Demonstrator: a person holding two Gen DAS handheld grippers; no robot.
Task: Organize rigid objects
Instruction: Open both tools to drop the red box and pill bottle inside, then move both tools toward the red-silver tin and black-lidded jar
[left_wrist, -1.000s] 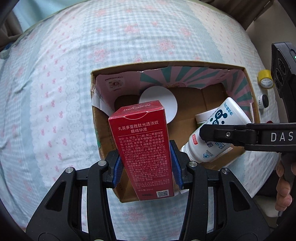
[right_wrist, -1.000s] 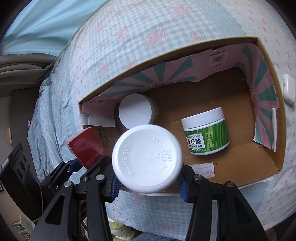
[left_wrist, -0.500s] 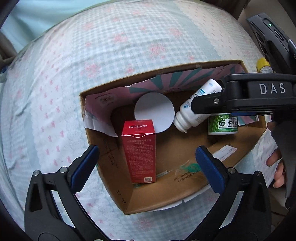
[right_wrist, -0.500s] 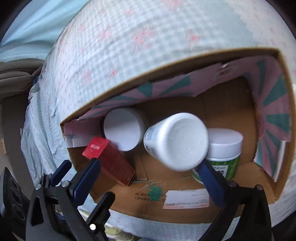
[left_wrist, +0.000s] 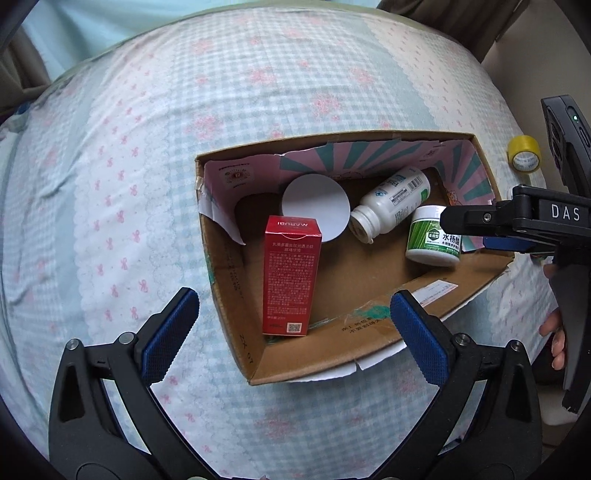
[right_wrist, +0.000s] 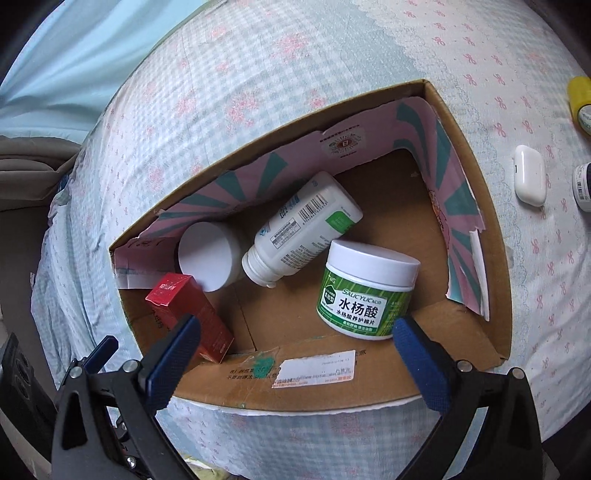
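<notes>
We hold both grippers empty, jaws wide apart: left gripper, right gripper. The red carton stands upright in the cardboard box; the white pill bottle lies tipped beside the green-labelled jar. Next, we judge, we fetch the earbud case outside.

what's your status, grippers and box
Left gripper open, right gripper open, both empty. Red carton upright in cardboard box; white bottle on its side beside green jar. Nothing in the way.
</notes>
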